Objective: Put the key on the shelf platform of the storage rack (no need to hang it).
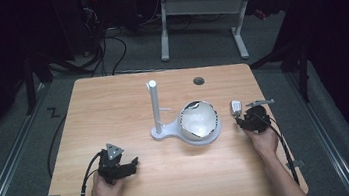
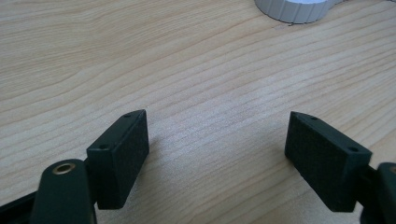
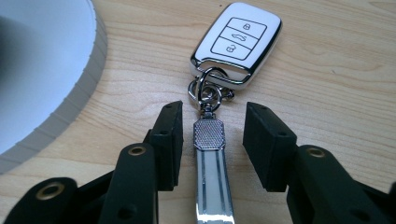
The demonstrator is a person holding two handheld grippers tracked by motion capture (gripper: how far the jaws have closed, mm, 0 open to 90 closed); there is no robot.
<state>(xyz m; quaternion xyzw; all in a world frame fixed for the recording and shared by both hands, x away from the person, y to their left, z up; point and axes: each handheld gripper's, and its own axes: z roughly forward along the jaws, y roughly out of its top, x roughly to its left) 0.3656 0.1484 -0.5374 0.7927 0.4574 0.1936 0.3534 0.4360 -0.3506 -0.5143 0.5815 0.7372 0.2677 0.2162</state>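
One car key fob (image 3: pixel 236 43), white with a chrome rim and three button icons, lies flat on the wooden desk (image 1: pixel 113 105) at the right side, just right of the white stand's round base. One metal keychain strap (image 3: pixel 211 168) trails from the fob's ring toward the near edge.

Right tool (image 3: pixel 212 140): jaws spread either side of the strap, not touching it, a gap showing on both sides. The strap sits between them and the fob lies just beyond the jaw tips. In the high view the right tool (image 1: pixel 251 118) is held in one hand right beside the fob (image 1: pixel 236 107).

Left tool (image 2: pixel 217 149): jaws wide apart, nothing between them, bare desk wood below. In the high view it (image 1: pixel 118 166) rests near the desk's near-left part, held by the other hand, well apart from the fob.

One white stand (image 1: pixel 186 127) at desk centre: one upright post (image 1: pixel 155 105) with a small side peg, one flat round base carrying one shiny, crinkled, bowl-shaped thing (image 1: pixel 198 119). One dark round hole (image 1: pixel 198 81) in the desk on the far side.

Two tools, two hands, one fob, one strap, one stand.
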